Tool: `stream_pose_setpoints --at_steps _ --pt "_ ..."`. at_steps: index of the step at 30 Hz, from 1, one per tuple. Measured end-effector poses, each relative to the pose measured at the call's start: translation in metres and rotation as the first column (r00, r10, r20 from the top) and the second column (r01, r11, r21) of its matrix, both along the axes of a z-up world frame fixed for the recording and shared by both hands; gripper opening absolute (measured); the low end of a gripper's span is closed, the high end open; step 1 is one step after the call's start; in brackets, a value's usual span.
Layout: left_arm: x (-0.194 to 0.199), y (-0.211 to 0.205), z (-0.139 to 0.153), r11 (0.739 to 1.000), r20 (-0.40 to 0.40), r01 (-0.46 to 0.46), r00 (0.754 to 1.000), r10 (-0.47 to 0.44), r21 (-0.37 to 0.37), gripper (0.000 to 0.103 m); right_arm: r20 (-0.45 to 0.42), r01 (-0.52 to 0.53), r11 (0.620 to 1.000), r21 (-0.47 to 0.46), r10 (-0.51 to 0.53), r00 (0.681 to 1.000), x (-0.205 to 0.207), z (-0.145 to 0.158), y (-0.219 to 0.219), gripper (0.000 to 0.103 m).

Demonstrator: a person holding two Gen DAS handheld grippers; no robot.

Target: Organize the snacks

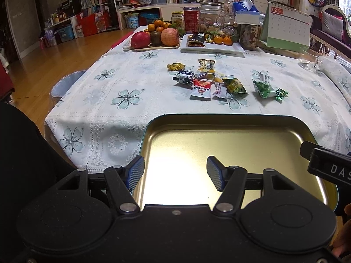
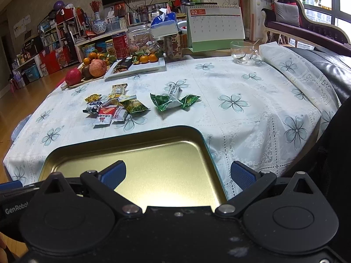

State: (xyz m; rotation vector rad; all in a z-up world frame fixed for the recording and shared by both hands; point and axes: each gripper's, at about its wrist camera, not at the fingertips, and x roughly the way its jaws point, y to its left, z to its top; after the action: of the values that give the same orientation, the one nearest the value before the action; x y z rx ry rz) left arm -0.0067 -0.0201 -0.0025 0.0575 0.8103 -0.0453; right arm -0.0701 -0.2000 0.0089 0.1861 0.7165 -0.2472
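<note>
A shallow gold metal tin [image 1: 230, 131] [image 2: 136, 153] lies empty at the near edge of the table. Beyond it sits a loose pile of wrapped snacks [image 1: 208, 83] [image 2: 114, 109], with green packets [image 1: 267, 88] [image 2: 173, 100] a little to its right. My left gripper [image 1: 175, 172] hovers open over the tin's near part, nothing between its blue pads. My right gripper [image 2: 177, 175] is open too, straddling the tin's right rim with one finger over the tin and one over the cloth. The right gripper's body shows at the right edge of the left wrist view.
A floral white tablecloth [image 1: 109, 100] covers the table. At the back stand a fruit board [image 1: 153, 39], a white tray with oranges [image 1: 212, 45], jars, a tissue box, a desk calendar [image 2: 216, 26] and a glass cup [image 2: 243, 52]. A dark sofa [image 2: 329, 61] lies to the right.
</note>
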Motion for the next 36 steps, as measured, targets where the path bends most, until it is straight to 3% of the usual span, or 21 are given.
stream_pose_setpoints --at_steps 36 --pt "0.0003 -0.0012 -0.0012 1.000 -0.006 0.001 1.000 -0.001 0.000 0.065 0.004 -0.016 1.000 -0.010 0.016 1.000 -0.0002 0.0001 0.0002 0.103"
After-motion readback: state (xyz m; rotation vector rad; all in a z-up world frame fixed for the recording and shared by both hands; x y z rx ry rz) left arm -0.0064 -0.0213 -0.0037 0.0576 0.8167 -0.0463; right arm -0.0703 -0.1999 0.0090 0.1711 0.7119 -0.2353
